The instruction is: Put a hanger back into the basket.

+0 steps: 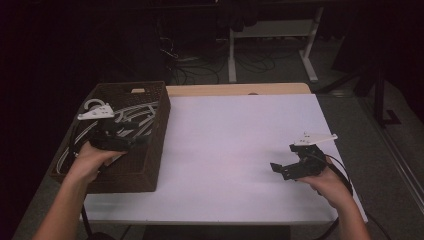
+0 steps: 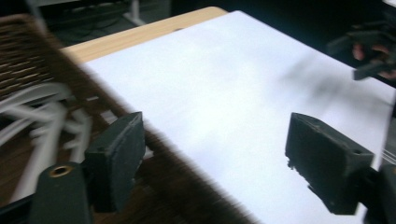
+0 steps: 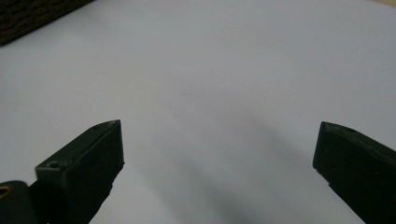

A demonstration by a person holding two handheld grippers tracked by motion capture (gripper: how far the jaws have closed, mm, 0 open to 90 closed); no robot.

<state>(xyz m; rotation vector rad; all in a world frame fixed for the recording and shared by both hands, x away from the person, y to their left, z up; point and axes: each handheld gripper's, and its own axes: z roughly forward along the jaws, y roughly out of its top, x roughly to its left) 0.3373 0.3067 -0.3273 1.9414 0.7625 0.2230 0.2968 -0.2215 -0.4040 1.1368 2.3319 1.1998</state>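
My left gripper [image 1: 131, 141] sits over the right-hand wall of the dark woven basket [image 1: 156, 150], which stands at the left edge of the white table top [image 1: 235, 150]. In the left gripper view its jaws stand wide apart with nothing between them: one pad hangs over the basket's rim, the other over bare white surface. That view is smeared by motion blur.

Inside the basket lies a tangle of white hangers [image 1: 131, 116], loosely piled against the far and right walls. In the left gripper view the hangers [image 2: 44, 121] show as pale streaks just beside the near jaw; I cannot tell whether the pad touches any of them. None is held.

My right gripper [image 1: 284, 169] is well apart from the basket, low over the right part of the table near its front edge, pointing left. The right gripper view shows both jaws spread wide over plain white surface, nothing between them, with a corner of the basket [image 3: 32, 16] at top left.
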